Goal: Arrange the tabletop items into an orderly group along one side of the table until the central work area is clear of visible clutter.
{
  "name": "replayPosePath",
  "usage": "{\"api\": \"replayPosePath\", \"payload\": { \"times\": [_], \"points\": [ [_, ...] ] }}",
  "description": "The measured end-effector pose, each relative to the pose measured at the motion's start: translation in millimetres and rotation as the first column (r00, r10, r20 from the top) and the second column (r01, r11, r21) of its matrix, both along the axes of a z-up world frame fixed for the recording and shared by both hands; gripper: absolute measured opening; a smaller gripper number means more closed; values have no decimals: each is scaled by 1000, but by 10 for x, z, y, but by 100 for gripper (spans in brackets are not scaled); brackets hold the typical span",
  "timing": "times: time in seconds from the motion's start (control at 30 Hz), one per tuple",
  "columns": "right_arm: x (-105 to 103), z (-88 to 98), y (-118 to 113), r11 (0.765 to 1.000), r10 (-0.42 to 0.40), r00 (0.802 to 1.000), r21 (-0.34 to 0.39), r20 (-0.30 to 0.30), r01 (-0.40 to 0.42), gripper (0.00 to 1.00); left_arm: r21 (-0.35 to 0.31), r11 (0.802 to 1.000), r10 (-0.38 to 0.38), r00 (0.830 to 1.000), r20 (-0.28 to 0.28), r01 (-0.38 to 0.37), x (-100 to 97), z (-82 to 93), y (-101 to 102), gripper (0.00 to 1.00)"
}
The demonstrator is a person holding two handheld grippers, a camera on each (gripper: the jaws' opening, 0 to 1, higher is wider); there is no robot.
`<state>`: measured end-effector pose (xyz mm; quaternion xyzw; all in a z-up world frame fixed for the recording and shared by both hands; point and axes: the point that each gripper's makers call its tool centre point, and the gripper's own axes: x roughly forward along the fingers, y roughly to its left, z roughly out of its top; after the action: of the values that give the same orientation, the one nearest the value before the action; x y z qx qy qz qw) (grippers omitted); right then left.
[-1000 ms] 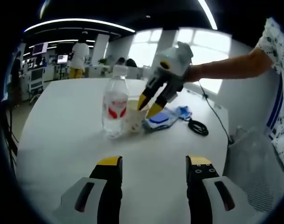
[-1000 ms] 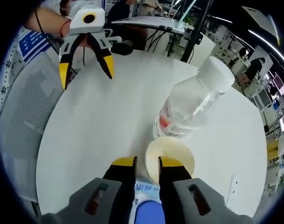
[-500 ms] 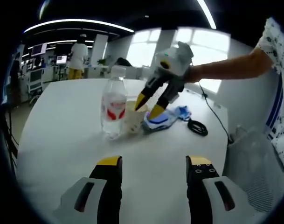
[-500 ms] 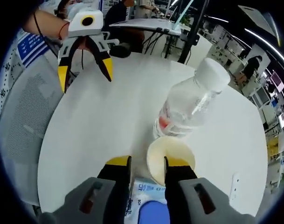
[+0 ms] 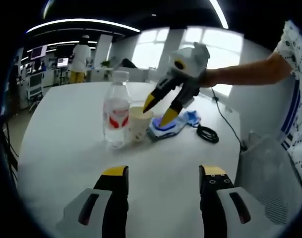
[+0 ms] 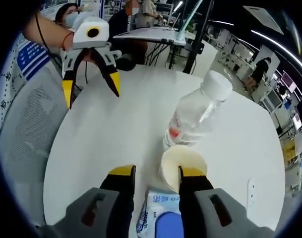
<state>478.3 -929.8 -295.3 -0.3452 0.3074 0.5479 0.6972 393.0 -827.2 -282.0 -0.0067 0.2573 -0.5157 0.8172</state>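
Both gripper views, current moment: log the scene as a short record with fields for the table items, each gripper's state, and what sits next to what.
surface: round white table
bottle: clear water bottle with white cap and red label, upright
cup: pale paper cup, upright, right beside the bottle
packet: blue and white packet lying flat by the cup
cable: black coiled cable beyond the packet
right gripper: right gripper open, raised above cup and packet
left gripper: left gripper open, holding nothing
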Motion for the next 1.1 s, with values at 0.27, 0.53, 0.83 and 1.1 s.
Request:
{"api": "replayPosePath", "payload": {
  "times": [0.27,0.53,0.83,1.1],
  "points": [
    [-68,84,-10,998,-41,999,57,2,41,37,11,1000,-9,1000,5,9,-27,32,-28,56],
    [-148,225,-10,985,-98,995,139,-6,98,42,20,1000,-17,1000,11,17,-40,69,-68,59],
    [-333,427,-121,951,-188,982,245,-34,190,51,30,999,-23,999,24,22,-47,105,-91,63],
    [-531,619,-368,915,-267,963,306,-28,262,56,44,998,-35,999,24,34,-103,134,-136,63]
  ]
}}
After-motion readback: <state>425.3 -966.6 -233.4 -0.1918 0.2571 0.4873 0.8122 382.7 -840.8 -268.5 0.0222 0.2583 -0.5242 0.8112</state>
